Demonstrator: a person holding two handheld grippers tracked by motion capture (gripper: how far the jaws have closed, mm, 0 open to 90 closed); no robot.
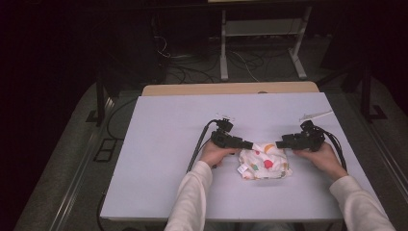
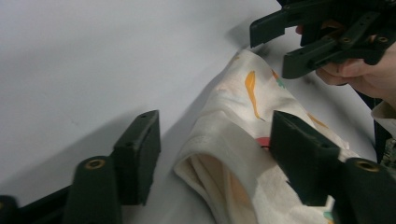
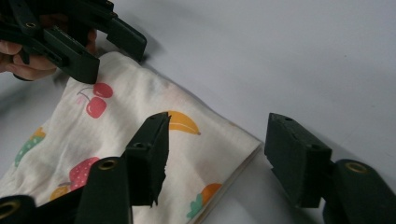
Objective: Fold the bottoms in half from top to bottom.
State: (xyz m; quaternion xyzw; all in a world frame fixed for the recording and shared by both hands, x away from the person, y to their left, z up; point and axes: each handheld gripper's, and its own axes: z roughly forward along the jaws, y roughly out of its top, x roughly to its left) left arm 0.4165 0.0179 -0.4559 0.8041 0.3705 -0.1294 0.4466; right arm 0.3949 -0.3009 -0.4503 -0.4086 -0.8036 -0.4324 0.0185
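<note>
Your folded cloth [image 1: 263, 162], cream with a fruit print, lies on the pale bench [image 1: 163, 139] near its front edge, between your two hands. Your left gripper [image 1: 246, 144] sits at the cloth's far left corner, and in the left gripper view its jaws straddle that rolled corner: one jaw lies against the fabric, the other stands on bare bench just beside it, so they are partly open and not pressing on the cloth [image 2: 233, 154]. Your right gripper [image 1: 280, 144] sits at the far right corner. In the right gripper view one jaw rests over the printed top of the cloth [image 3: 187, 140] and the other stands clear of the folded edge, with a gap between them, so nothing is pinched. A thin white strip [image 1: 315, 115] lies on the bench beyond your right hand [image 1: 321, 155].
</note>
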